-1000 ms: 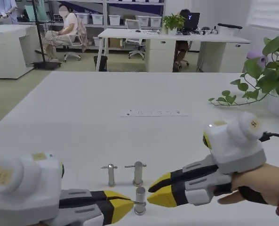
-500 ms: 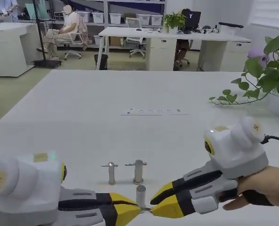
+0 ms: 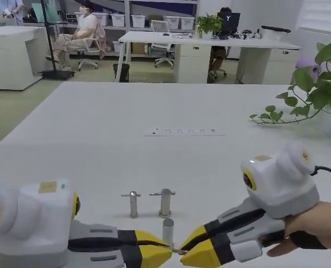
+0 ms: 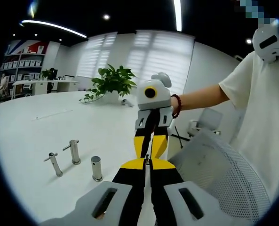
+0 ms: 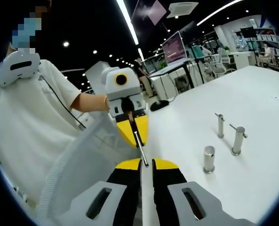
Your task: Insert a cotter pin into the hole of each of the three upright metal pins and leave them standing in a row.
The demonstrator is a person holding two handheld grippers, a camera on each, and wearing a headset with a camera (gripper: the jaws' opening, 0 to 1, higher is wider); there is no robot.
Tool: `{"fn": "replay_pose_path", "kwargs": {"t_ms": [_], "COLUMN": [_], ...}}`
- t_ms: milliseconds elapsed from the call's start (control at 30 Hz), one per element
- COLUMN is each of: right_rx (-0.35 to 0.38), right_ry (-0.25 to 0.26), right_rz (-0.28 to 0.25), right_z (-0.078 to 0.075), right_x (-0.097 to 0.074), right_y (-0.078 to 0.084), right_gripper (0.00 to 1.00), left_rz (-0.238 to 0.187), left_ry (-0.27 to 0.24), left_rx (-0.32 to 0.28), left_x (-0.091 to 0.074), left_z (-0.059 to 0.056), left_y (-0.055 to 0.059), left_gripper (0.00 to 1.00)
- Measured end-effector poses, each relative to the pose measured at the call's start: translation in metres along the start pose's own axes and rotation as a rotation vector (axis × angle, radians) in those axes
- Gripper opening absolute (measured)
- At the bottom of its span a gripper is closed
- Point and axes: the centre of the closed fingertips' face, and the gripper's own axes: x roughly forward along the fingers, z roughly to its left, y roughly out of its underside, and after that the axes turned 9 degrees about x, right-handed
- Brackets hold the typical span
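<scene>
**Item: cotter pin** (image 5: 140, 148). A thin, straight sliver of bright metal, far slimmer than the upright pins. It is off the tabletop (image 3: 154, 111), carried level just in front of the bare pin's foot.

**Item: bare pin** (image 3: 168, 230). A short upright steel cylinder with a flat top and no cross-piece through it. It stands on the white tabletop.

**Items: left fitted pin** (image 3: 133, 204) and **right fitted pin** (image 3: 164, 202). Both stand upright just behind the bare pin, side by side. Each has a thin cross-piece through its upper part, so it reads as a small T. The right one is directly behind the bare pin and the left one is behind and to its left.

**Left gripper** (image 3: 166, 254). Yellow-tipped black jaws pressed together, pinching one end of the cotter pin. The tips are in front of the bare pin, a little to its left.

**Right gripper** (image 3: 183, 257). Jaws of the same kind, drawn together on the pin's other end. They meet the left gripper tip to tip, in front of the bare pin and a little to its right.

**Markings.** A tan sticker sits on each gripper's white housing, and its print is too small to read. A white power strip (image 3: 183, 132) lies well behind the bare pin, with no legible lettering. A dark screen on a far desk shows a pale Y-shaped mark.
</scene>
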Motion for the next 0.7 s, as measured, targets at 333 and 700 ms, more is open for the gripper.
{"fn": "replay_pose_path", "kwargs": {"t_ms": [333,700], "right_rx": [-0.008,-0.109], "right_ry": [-0.022,0.002], "right_rz": [0.001,0.069], "right_z": [0.0054,0.0066], "right_x": [0.0014,-0.0001], "right_y": [0.0008,0.0023], "right_gripper": [0.06,0.03], "left_rz": [-0.004,0.031], "left_ry": [0.017,-0.013], "left_rx": [0.022,0.08], "left_x": [0.0008,0.0028], "left_z": [-0.0042,-0.0008], "left_y": [-0.0007,0.005], "left_gripper": [0.0,0.03]}}
